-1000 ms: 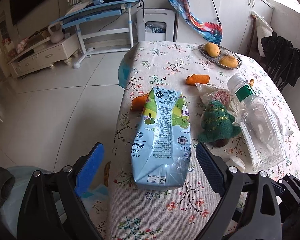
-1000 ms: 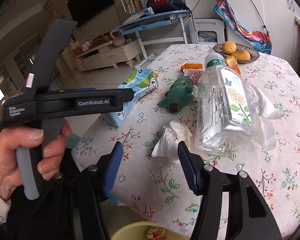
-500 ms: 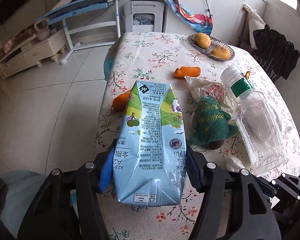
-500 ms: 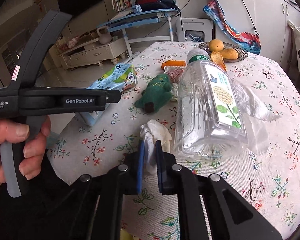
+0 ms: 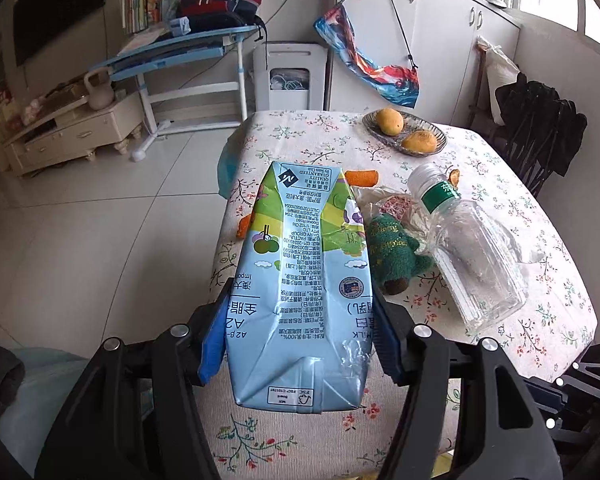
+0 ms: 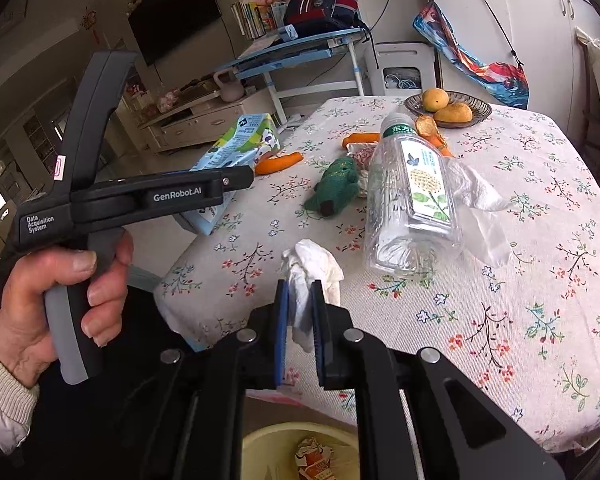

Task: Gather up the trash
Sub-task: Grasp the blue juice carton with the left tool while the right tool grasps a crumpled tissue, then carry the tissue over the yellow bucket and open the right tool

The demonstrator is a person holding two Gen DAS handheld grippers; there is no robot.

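Observation:
My left gripper (image 5: 298,328) is shut on a light blue milk carton (image 5: 300,280) and holds it lifted off the floral tablecloth; the carton also shows in the right wrist view (image 6: 240,148). My right gripper (image 6: 302,308) is shut on a crumpled white tissue (image 6: 312,268), held at the table's near edge. A clear plastic bottle (image 6: 410,200) lies on its side on the table (image 6: 500,320), also in the left wrist view (image 5: 472,256). A yellow trash bin (image 6: 300,452) with some trash in it sits below the right gripper.
On the table lie a green knitted toy (image 6: 334,190), carrot pieces (image 6: 278,162), a loose white tissue (image 6: 476,200), a wrapper (image 5: 392,204) and a dish of fruit (image 6: 448,108). A dark chair (image 5: 540,132) stands at the right.
My left gripper closed on the carton and raised it. My right gripper closed on the tissue and pulled it back to the table edge, above the bin.

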